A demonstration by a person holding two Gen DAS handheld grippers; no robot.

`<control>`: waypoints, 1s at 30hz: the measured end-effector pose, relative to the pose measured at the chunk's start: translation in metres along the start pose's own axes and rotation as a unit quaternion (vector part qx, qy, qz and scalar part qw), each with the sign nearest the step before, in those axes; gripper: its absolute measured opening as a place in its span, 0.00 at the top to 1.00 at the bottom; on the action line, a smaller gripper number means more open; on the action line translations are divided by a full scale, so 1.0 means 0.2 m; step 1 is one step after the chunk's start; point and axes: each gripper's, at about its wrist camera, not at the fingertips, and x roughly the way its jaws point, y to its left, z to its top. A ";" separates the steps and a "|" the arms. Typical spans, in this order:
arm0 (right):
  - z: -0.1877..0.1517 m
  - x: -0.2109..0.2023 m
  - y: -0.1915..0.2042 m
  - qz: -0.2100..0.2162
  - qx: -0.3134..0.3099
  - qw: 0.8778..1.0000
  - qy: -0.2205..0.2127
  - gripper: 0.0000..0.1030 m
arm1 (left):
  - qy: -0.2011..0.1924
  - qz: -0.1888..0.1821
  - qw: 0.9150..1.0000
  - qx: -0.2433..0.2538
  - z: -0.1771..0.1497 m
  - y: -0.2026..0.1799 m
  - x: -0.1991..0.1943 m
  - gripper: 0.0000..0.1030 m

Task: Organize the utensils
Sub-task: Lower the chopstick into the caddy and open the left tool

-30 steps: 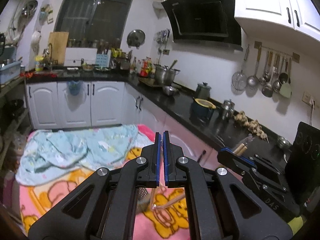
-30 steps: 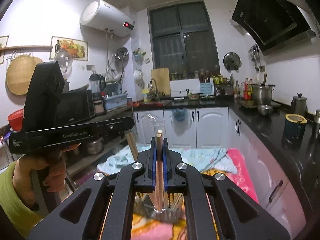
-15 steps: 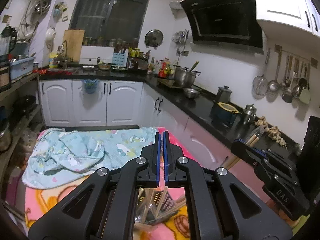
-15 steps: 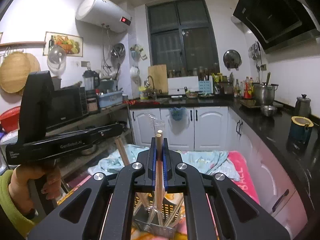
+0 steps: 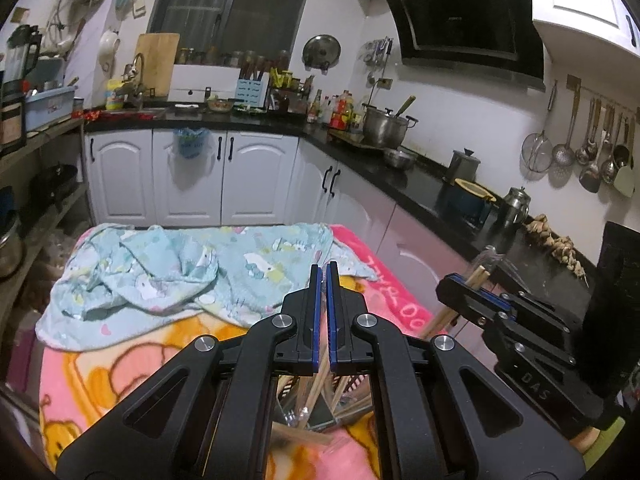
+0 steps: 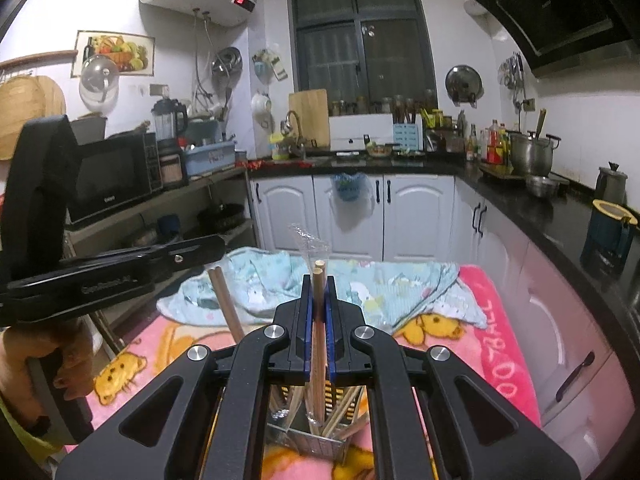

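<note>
My right gripper [image 6: 319,285] is shut on a pair of wooden chopsticks [image 6: 318,276] in a clear wrapper. They stand upright, and their lower ends reach into the metal utensil holder [image 6: 320,442] on the pink blanket, among several other sticks. The left wrist view shows that gripper [image 5: 460,280] at the right with the chopsticks [image 5: 478,276]. My left gripper [image 5: 323,276] is shut above the same holder [image 5: 320,416]. A stick [image 5: 316,380] shows under its jaws, and whether they pinch it I cannot tell. From the right it [image 6: 212,246] hovers over two leaning chopsticks [image 6: 224,300].
A crumpled light-blue cloth [image 5: 180,272] lies on the pink cartoon blanket [image 6: 500,344] beyond the holder. A hand [image 6: 68,360] grips the left tool. White cabinets and a black counter [image 5: 400,184] run along the right; shelves with a microwave [image 6: 112,176] stand left.
Both grippers have sunk toward the blanket. The holder now shows under both pairs of jaws, and the held chopsticks' lower ends have gone down into it.
</note>
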 end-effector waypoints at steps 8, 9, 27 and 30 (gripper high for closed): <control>-0.08 0.08 -0.02 -0.013 0.009 0.999 0.031 0.57 | 0.018 0.023 1.000 -0.003 -0.10 0.07 0.05 0.52; -0.09 0.07 -0.03 -0.013 0.012 0.999 0.028 0.56 | 0.019 0.028 0.999 -0.005 -0.11 0.08 0.04 0.48; -0.16 -0.43 0.01 -0.020 0.008 0.999 -0.047 0.13 | -0.026 0.096 0.995 -0.003 -0.25 0.08 -0.40 0.10; -0.17 -0.49 0.04 -0.014 0.006 0.999 -0.052 0.08 | -0.031 0.093 0.995 -0.006 -0.28 0.06 -0.47 0.10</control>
